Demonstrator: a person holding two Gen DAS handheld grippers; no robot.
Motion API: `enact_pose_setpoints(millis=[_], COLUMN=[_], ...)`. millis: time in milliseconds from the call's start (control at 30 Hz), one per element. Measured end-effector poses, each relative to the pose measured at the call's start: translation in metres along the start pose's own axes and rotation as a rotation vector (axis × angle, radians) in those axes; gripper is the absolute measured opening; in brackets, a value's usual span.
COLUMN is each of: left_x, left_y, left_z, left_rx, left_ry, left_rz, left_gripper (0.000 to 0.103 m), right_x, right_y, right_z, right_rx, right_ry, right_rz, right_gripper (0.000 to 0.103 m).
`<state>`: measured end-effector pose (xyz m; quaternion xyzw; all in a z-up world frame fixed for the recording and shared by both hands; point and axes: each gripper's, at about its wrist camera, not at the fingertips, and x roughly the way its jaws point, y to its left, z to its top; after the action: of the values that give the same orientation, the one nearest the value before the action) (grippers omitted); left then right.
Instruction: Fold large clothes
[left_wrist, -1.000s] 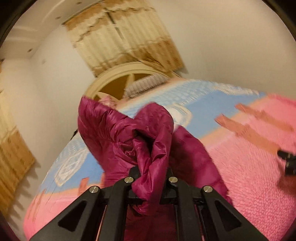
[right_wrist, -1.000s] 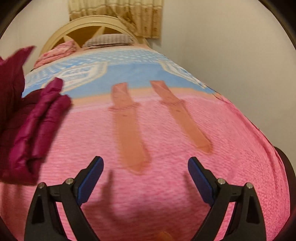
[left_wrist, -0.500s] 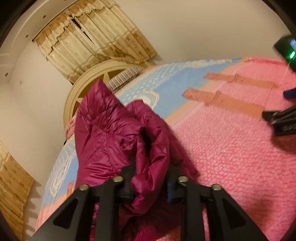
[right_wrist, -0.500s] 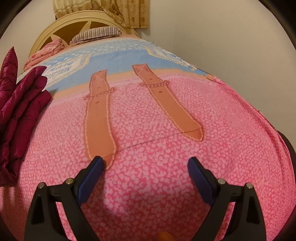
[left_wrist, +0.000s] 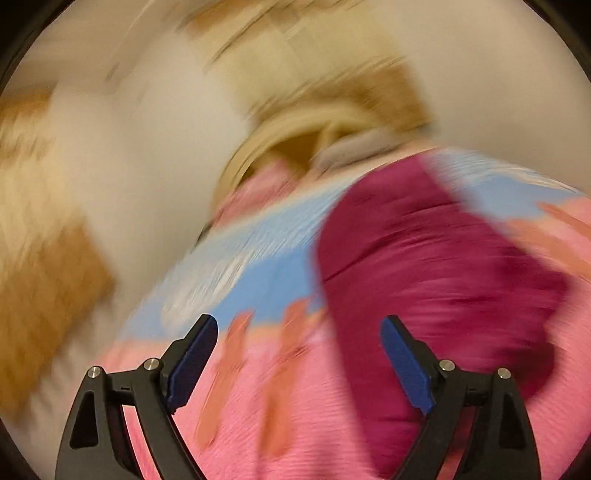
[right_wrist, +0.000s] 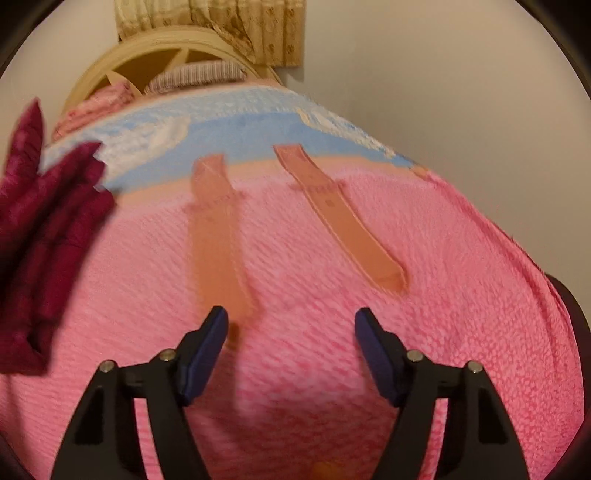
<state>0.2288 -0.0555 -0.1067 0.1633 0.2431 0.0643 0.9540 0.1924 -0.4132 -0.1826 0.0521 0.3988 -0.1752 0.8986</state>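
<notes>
The left hand-held gripper (left_wrist: 299, 354) stands wide, its jaws having just been opening, and nothing lies between its blue pads; only bedspread shows in the gap. The jacket (left_wrist: 436, 280), a dark red quilted one, lies on the bed (left_wrist: 258, 424) in the right half of the left wrist view, just past the right-hand finger and clear of it. That view is badly smeared, so how neatly the jacket has settled is hard to read; it looks like one rounded heap, not a flat fold.

The right hand-held gripper (right_wrist: 291, 341) hangs over bare pink bedspread in the lower middle of its frame. Its jaws have just been closing a little, yet they remain well apart with nothing in them. In this view the jacket (right_wrist: 48, 229) sits at the left edge, well apart from the fingers, with two padded lengths, probably sleeves, reaching toward the blue band of the bedspread.

The step in hand appears to be a release: the jacket is let go on the bed, and both hands are free. The fold seems barely under way. The next move likely calls for both grippers to go to the jacket, find an edge or a sleeve, pinch the slippery padded cloth firmly and spread it flat before folding it over.
</notes>
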Motion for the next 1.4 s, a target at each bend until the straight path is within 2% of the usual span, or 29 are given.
enact_pose_setpoints(millis=[67,133,200,267,433,500,633,767,967,1100,1233,1400], left_x=[0.039,0.071,0.091,0.104,0.121,0.127,0.141,0.16,0.164,0.156,0.161,0.166], left_y=[0.031,0.057,0.073,0.075,0.056,0.05,0.04,0.029,-0.011,-0.041,-0.06,-0.067], left_z=[0.002,0.002,0.004,0.011,0.03,0.036,0.044,0.048,0.046,0.049,0.048,0.043], left_rx=[-0.134,-0.276,-0.384,-0.439,-0.384,-0.373,-0.357,-0.334,-0.271,-0.166,-0.095,-0.084], left_ry=[0.115,0.211,0.249,0.262,0.26,0.268,0.274,0.282,0.289,0.236,0.241,0.25], left_rz=[0.055,0.057,0.057,0.043,0.034,0.046,0.061,0.068,0.012,0.055,0.076,0.074], left_gripper=[0.09,0.09,0.09,0.09,0.09,0.09,0.09,0.09,0.09,0.09,0.09,0.09], right_x=[-0.01,-0.024,-0.041,-0.059,-0.087,-0.079,-0.04,-0.011,0.02,0.04,0.048,0.057], right_y=[0.015,0.041,0.072,0.102,0.188,0.217,0.261,0.264,0.228,0.21,0.201,0.197], right_z=[0.011,0.031,0.054,0.076,0.126,0.137,0.144,0.138,0.12,0.108,0.103,0.096], right_rx=[-0.003,-0.031,-0.074,-0.108,-0.182,-0.199,-0.22,-0.207,-0.147,-0.113,-0.087,-0.068], right_ry=[-0.026,-0.066,-0.114,-0.17,-0.274,-0.276,-0.244,-0.199,-0.143,-0.103,-0.092,-0.08], right_rz=[0.025,0.058,0.087,0.116,0.184,0.197,0.165,0.139,0.105,0.095,0.103,0.124], right_gripper=[0.074,0.074,0.074,0.074,0.074,0.074,0.071,0.068,0.064,0.064,0.064,0.064])
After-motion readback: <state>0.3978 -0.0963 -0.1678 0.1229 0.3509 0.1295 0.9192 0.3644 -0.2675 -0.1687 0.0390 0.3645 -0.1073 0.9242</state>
